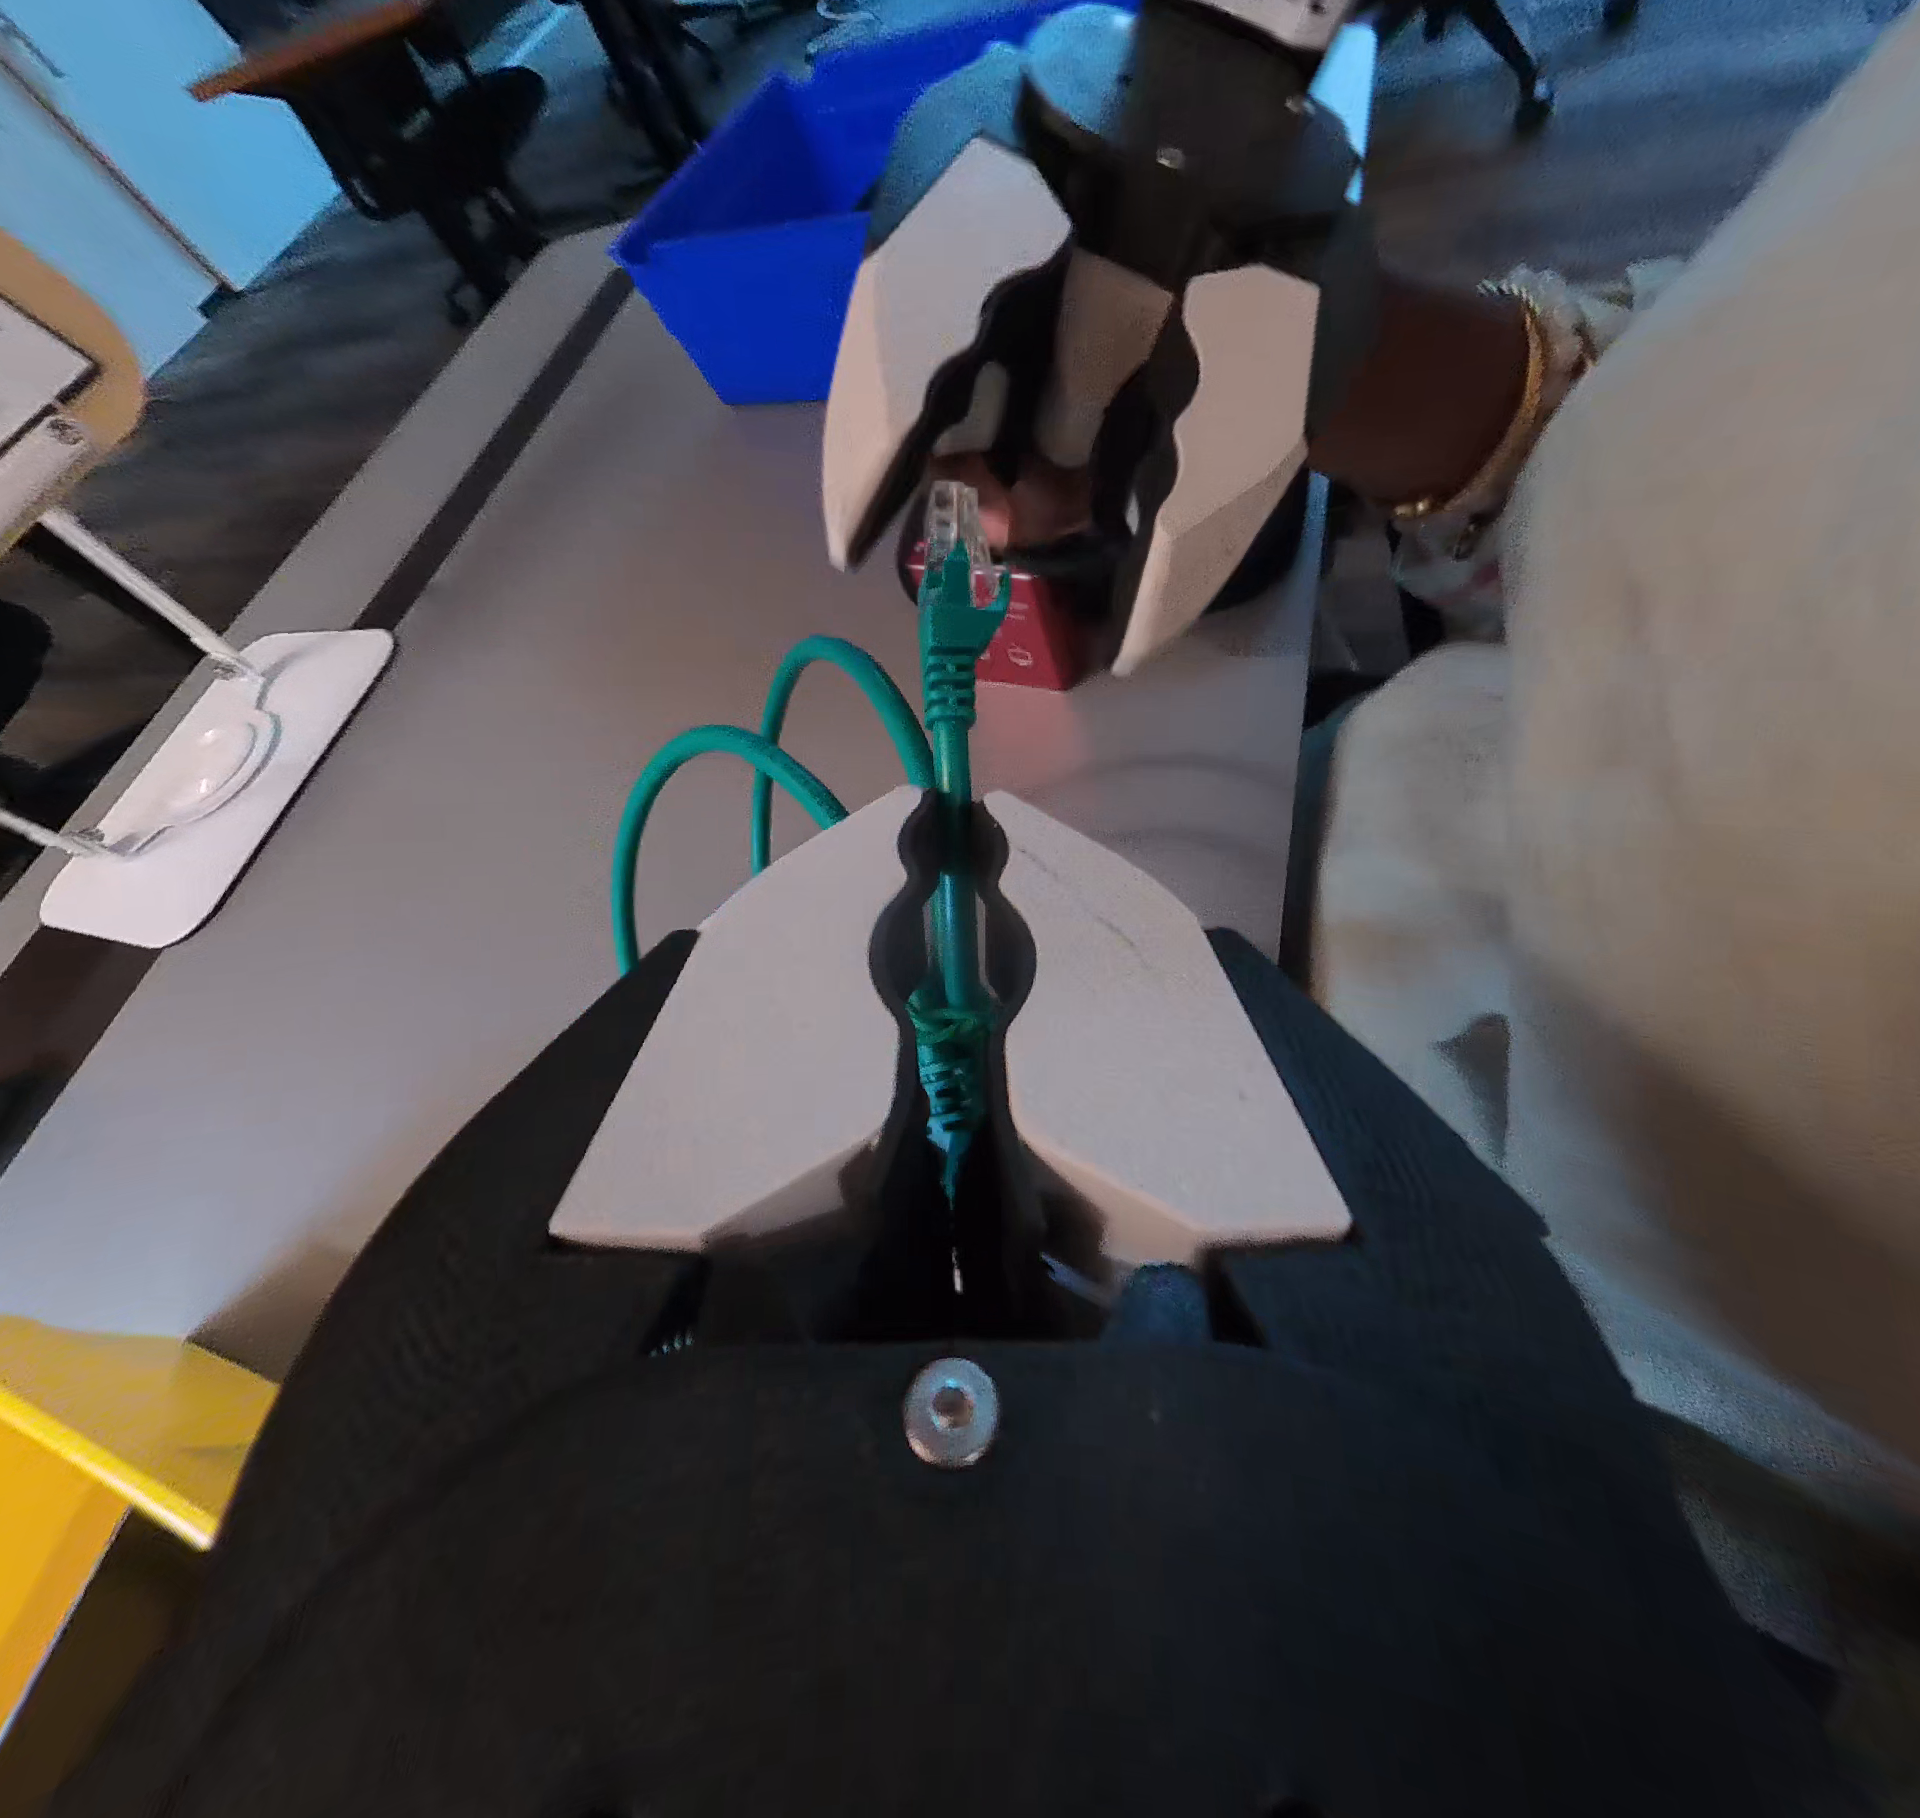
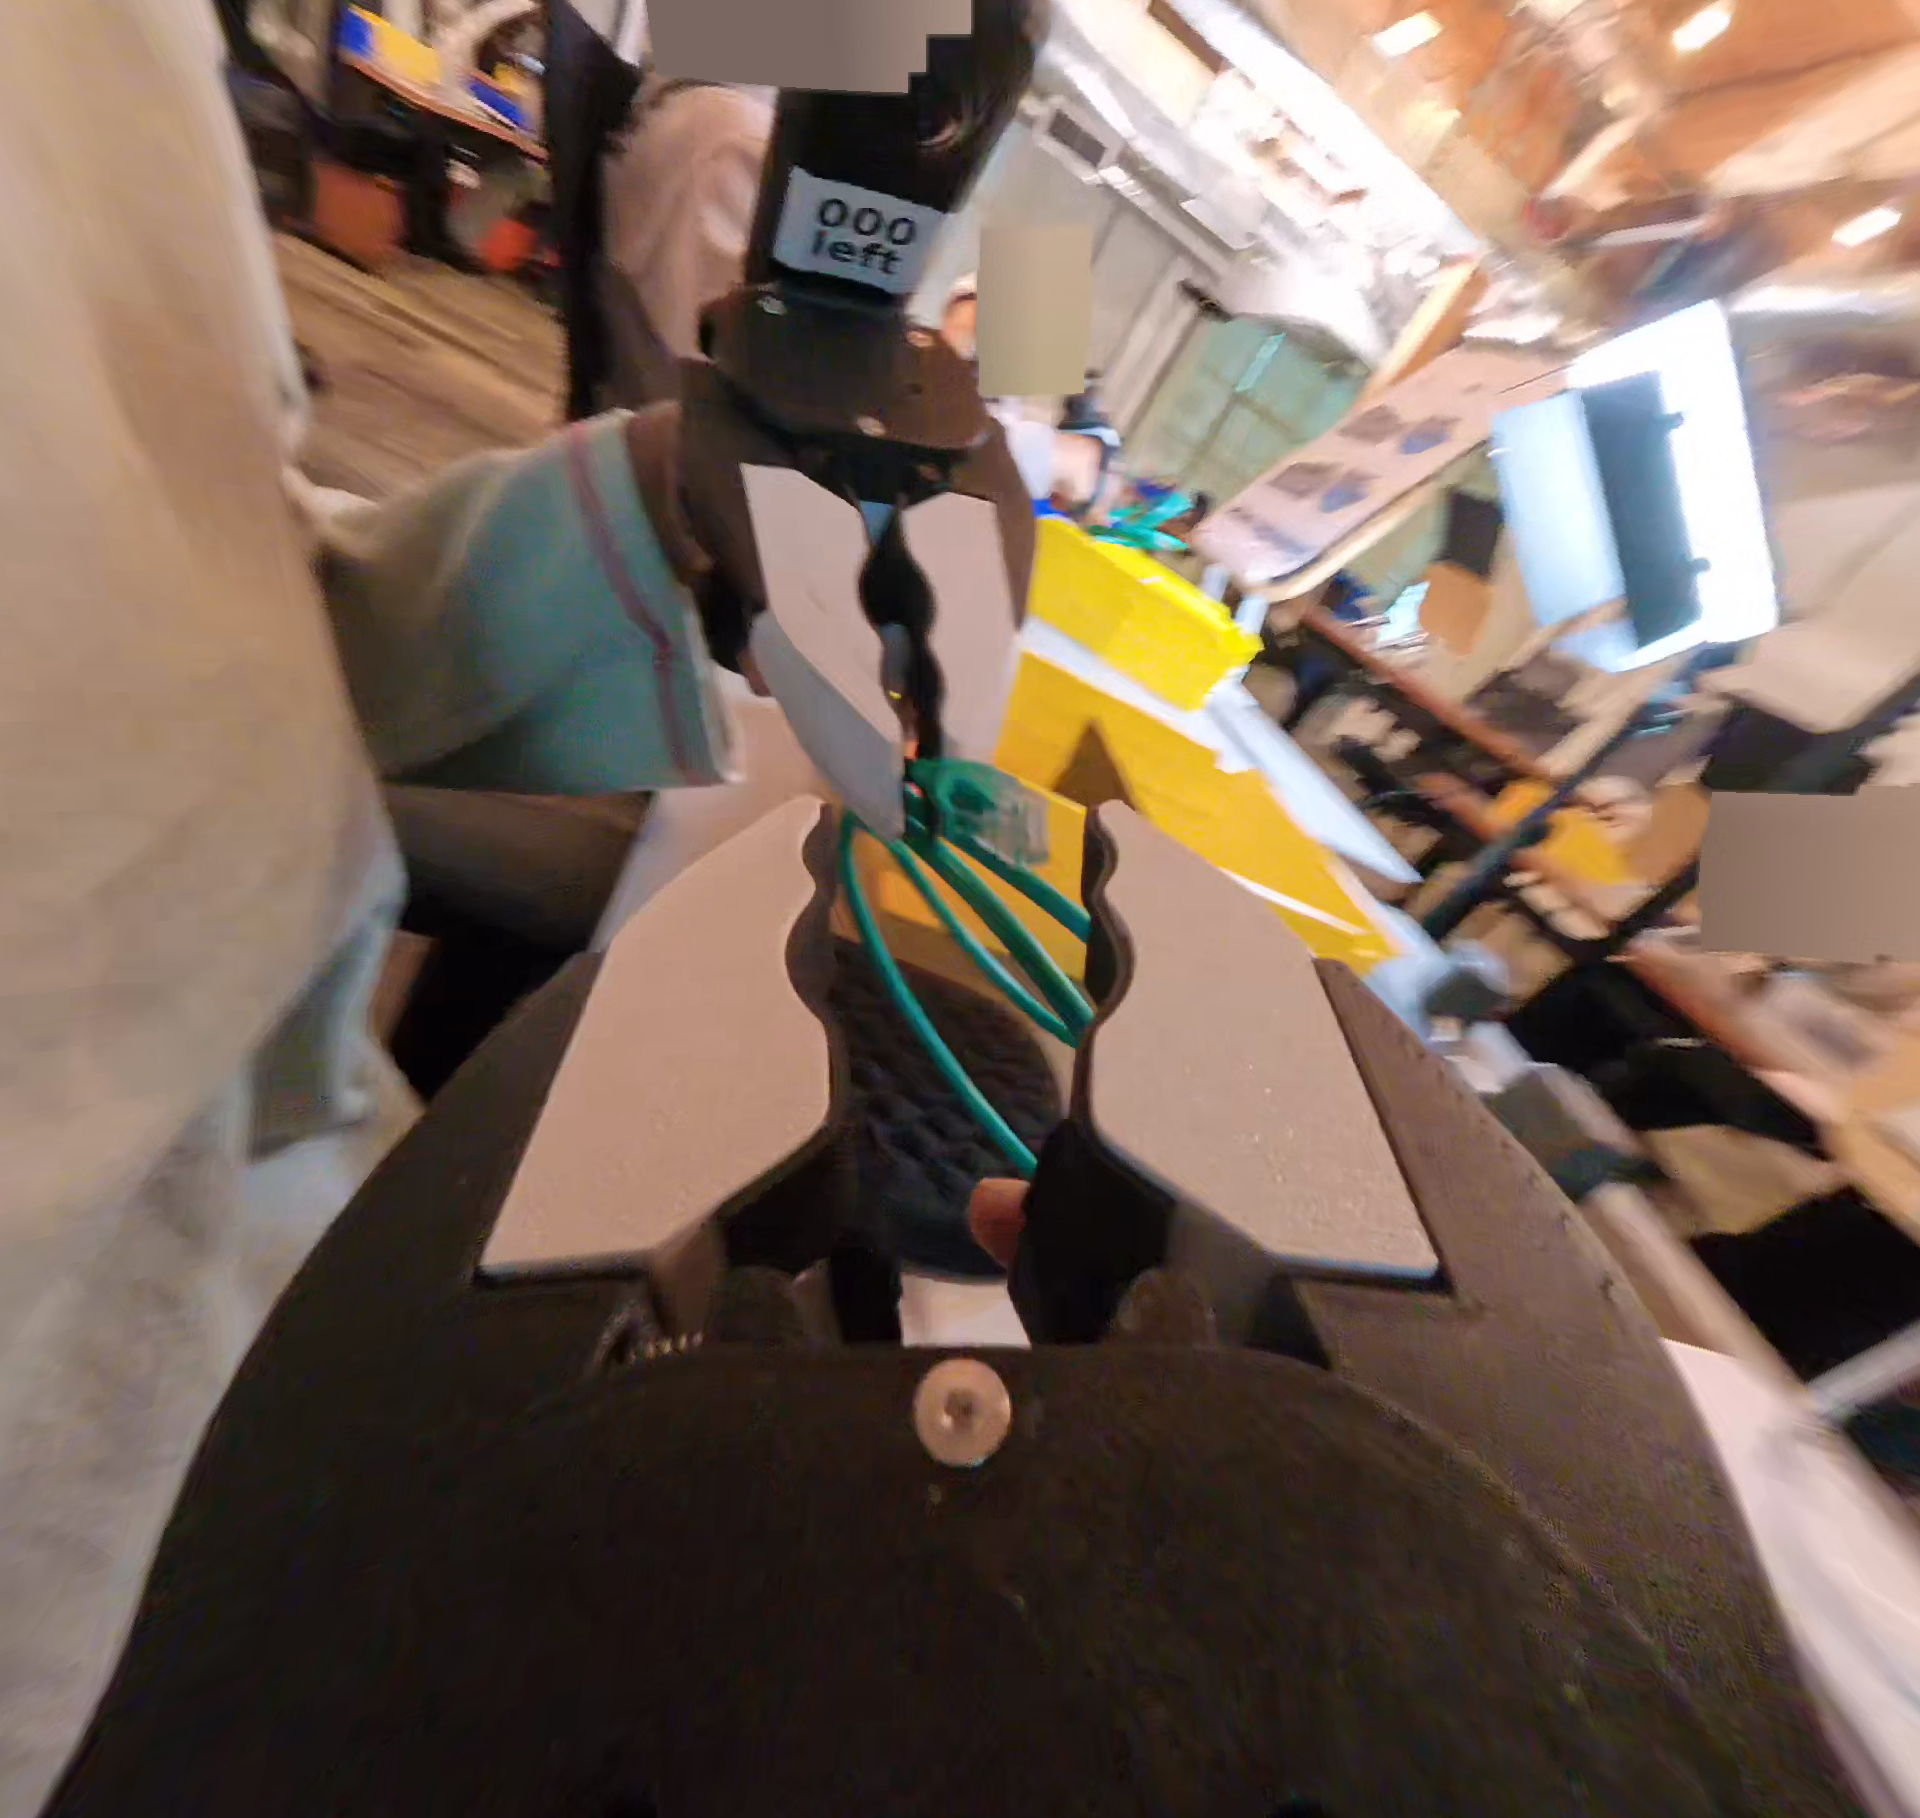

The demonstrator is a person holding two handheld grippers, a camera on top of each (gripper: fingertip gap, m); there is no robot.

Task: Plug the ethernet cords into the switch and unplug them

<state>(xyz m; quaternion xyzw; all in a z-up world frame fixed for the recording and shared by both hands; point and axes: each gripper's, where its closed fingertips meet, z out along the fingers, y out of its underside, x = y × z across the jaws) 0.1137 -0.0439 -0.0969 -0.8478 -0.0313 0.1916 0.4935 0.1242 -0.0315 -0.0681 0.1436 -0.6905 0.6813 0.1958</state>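
Observation:
My left gripper (image 1: 951, 800) is shut on a green ethernet cord (image 1: 948, 672), which runs between the pads. The cord's clear plug (image 1: 951, 521) sticks out forward past the fingertips, and its slack loops to the left above the table. My right gripper (image 1: 997, 594) faces it with the jaws open on either side of the plug. In the right wrist view my right gripper (image 2: 956, 823) is open and empty. Just beyond it are the plug (image 2: 1003, 812), the green loops (image 2: 977, 927) and the shut left gripper (image 2: 904, 760). No switch shows clearly.
A small red box (image 1: 1023, 651) sits on the grey table (image 1: 582, 563) under the right gripper. A blue bin (image 1: 748, 293) stands at the far end and a white monitor foot (image 1: 223, 781) on the left. A yellow bin (image 2: 1122, 625) lies behind the left gripper. The person's cream sleeve (image 1: 1662, 729) fills the right side.

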